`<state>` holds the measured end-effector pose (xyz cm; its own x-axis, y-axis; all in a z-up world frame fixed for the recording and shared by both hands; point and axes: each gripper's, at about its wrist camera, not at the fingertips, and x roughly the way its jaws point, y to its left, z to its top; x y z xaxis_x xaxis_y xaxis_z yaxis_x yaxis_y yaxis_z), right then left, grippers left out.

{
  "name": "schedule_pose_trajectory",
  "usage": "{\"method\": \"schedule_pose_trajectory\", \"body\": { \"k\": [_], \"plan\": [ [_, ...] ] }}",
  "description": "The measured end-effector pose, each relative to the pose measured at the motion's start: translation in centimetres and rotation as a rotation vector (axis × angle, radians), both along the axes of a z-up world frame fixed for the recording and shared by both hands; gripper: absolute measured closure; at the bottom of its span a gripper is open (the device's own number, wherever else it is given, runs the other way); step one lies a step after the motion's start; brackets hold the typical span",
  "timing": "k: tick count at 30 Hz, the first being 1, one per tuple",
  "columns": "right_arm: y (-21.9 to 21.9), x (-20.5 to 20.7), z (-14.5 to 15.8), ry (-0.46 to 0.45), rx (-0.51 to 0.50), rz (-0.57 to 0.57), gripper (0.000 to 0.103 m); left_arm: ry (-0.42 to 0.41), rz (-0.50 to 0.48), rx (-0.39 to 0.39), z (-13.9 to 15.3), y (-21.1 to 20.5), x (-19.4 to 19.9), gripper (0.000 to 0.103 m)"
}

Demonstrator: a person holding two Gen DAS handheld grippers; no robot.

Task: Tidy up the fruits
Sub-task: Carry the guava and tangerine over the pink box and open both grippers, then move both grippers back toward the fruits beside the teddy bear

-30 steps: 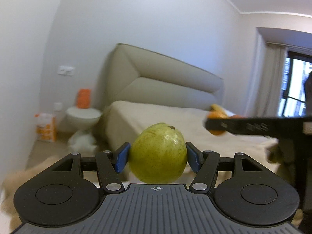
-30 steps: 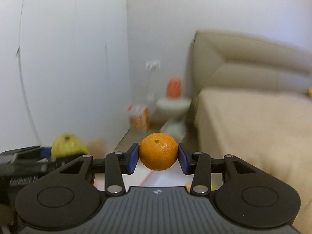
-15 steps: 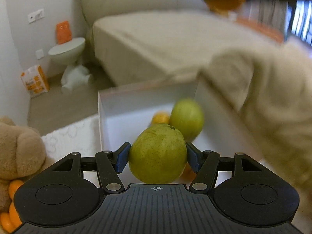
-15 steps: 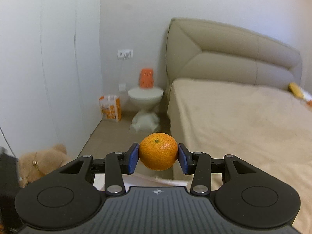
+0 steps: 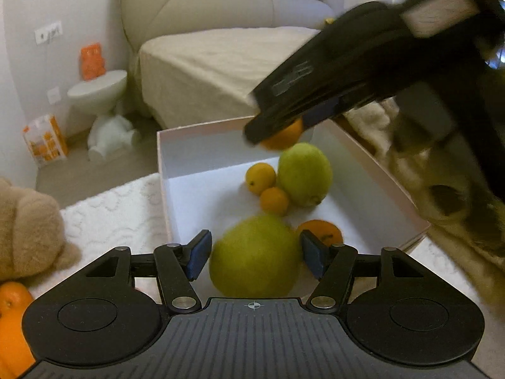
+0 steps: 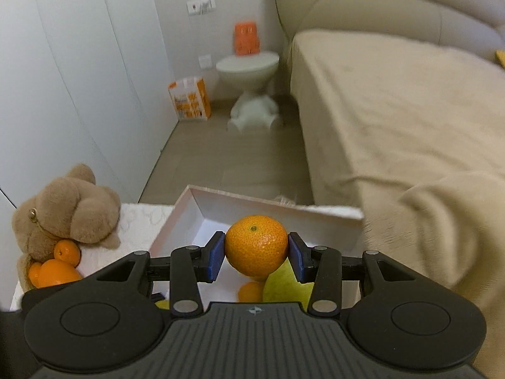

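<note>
A white box [image 5: 164,161] sits on a white cloth and holds a green pear [image 5: 304,173], a yellow citrus [image 5: 260,177] and two oranges [image 5: 274,200]. My left gripper [image 5: 255,254] has opened; the green pear [image 5: 254,257] between its blue pads is blurred, with gaps at both sides, at the box's near edge. My right gripper [image 6: 256,251] is shut on an orange [image 6: 256,244] above the box [image 6: 176,218]. It shows in the left wrist view [image 5: 315,94], reaching in from the upper right.
A brown teddy bear [image 6: 66,208] lies left of the box with oranges [image 6: 52,268] beside it. A beige bed [image 6: 394,110] and blanket [image 5: 442,173] are to the right. A round side table [image 6: 247,66] and paper bag [image 6: 189,98] stand beyond.
My left gripper opened and let go of the pear over the box. My right gripper tilted down and came over the box with its orange.
</note>
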<state>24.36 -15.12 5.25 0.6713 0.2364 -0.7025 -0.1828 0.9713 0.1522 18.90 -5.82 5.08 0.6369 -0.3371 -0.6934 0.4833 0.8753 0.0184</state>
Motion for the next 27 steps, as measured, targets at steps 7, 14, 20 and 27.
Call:
{"method": "schedule_pose_trajectory", "body": {
  "k": [7,14,20,27],
  "plan": [
    [2.1,1.4,-1.2,0.032,-0.009,-0.005,0.045,-0.074,0.024,-0.113,2.5,2.3,-1.2,0.040],
    [2.3,-1.6,1.5,-0.063,-0.044,0.026,0.044,-0.262,0.314,-0.391,3.2,13.6,-8.0,0.042],
    [8.8,-4.2,2.0,-0.057,-0.076,0.205,0.044,-0.330,0.488,-0.405,0.1,19.0,-13.0,0.042],
    [19.1,-6.4,-0.2,-0.028,-0.301,0.397,0.045,-0.361,0.637,-0.456,-2.0,23.7,-14.0,0.042]
  ]
}}
